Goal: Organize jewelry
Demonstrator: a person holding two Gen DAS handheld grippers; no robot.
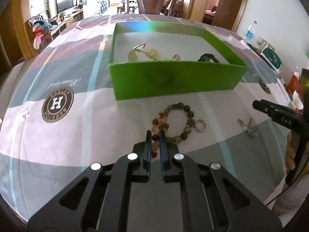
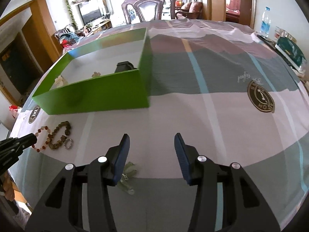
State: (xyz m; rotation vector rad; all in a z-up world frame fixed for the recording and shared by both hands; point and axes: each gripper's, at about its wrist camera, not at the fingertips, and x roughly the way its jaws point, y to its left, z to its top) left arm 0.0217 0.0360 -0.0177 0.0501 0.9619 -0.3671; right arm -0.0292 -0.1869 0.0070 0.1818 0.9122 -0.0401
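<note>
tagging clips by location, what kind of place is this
Most likely a home dining or living room: a carved wooden chair at a cloth-covered table, with a television on a low cabinet beyond.

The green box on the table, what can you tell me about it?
The green box looks like cardboard: an open, lidless rectangular tray with bright green walls and a pale inside. It sits flat and upright on the striped tablecloth, beyond the bead bracelets. Inside lie a cream-coloured strap-like piece and a dark black item. Neither gripper touches it.

Black grippers (image 1: 155, 135), blue-padded fingers (image 2: 121, 154), silver screws.
</note>
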